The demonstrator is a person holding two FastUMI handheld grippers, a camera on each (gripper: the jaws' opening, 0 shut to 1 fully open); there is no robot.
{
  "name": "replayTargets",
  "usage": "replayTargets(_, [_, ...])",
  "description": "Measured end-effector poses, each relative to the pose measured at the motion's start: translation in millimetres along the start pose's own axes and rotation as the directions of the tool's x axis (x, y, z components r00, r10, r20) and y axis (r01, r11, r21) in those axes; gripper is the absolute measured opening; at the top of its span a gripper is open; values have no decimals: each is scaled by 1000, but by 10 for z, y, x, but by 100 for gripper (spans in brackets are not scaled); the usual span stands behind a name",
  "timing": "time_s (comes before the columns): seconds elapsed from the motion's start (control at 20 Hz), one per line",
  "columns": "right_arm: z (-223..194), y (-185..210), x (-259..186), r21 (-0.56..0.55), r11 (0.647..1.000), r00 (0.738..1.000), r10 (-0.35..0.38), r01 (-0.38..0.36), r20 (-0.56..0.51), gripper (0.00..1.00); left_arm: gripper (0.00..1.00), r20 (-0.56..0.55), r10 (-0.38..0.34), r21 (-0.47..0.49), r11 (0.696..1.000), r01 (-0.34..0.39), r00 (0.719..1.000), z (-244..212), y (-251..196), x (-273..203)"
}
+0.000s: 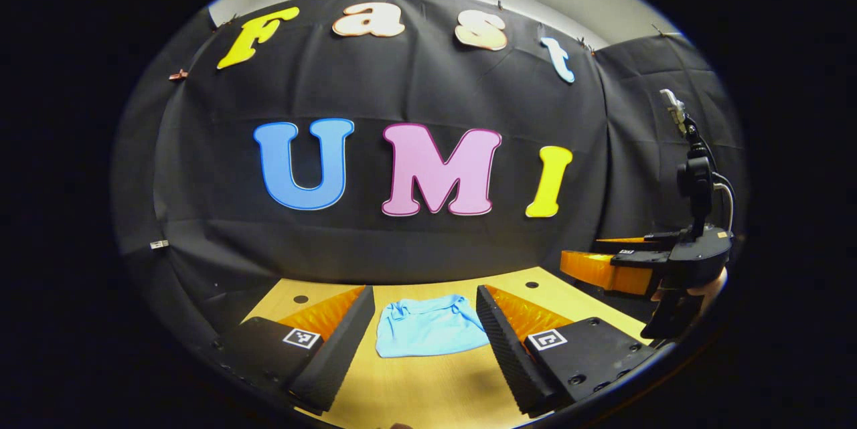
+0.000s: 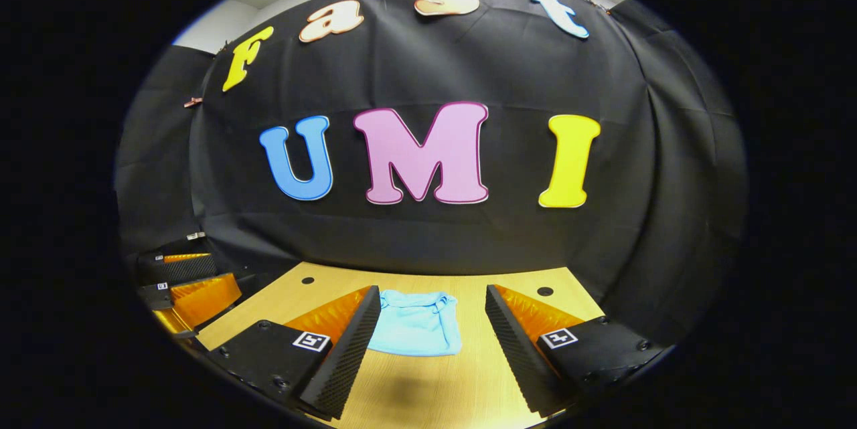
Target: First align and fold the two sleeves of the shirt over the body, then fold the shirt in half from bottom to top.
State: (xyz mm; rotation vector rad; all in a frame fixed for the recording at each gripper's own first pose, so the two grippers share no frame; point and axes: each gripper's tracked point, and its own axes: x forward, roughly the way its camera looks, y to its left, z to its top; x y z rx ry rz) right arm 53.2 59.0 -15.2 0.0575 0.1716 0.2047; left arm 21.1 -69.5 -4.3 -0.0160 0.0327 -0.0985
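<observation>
A light blue shirt (image 1: pixel 428 326) lies folded into a small rectangle on the wooden table (image 1: pixel 428 389), seen ahead in the left gripper view. My left gripper (image 1: pixel 425 332) hovers above the table short of it, open, with nothing between its fingers. The right gripper view has the same folded shirt (image 2: pixel 416 324) ahead, and my right gripper (image 2: pixel 432 335) is held wide open above the table (image 2: pixel 428 382), holding nothing. At the right of the left gripper view, the right gripper (image 1: pixel 612 262) is held up by a hand (image 1: pixel 710 285). The left gripper (image 2: pixel 181 282) appears at the left edge of the right gripper view.
The black cloth wall (image 1: pixel 415 228) closes off the back of the table. Small dark holes (image 2: pixel 307 280) mark the tabletop near its far corners. A camera mast (image 1: pixel 693 168) rises from the right gripper.
</observation>
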Motion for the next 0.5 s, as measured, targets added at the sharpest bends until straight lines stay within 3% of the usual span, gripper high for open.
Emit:
replayTargets(0.25, [72, -166, -655, -49, 998, 998, -44, 46, 47, 98, 96, 8, -6, -4, 1000, 6, 1000, -14, -175, -728])
replayTargets(0.5, [-23, -277, -1087, -68, 994, 995, -86, 89, 49, 98, 97, 3, 1, 15, 1000, -2, 1000, -96, -141, -1124])
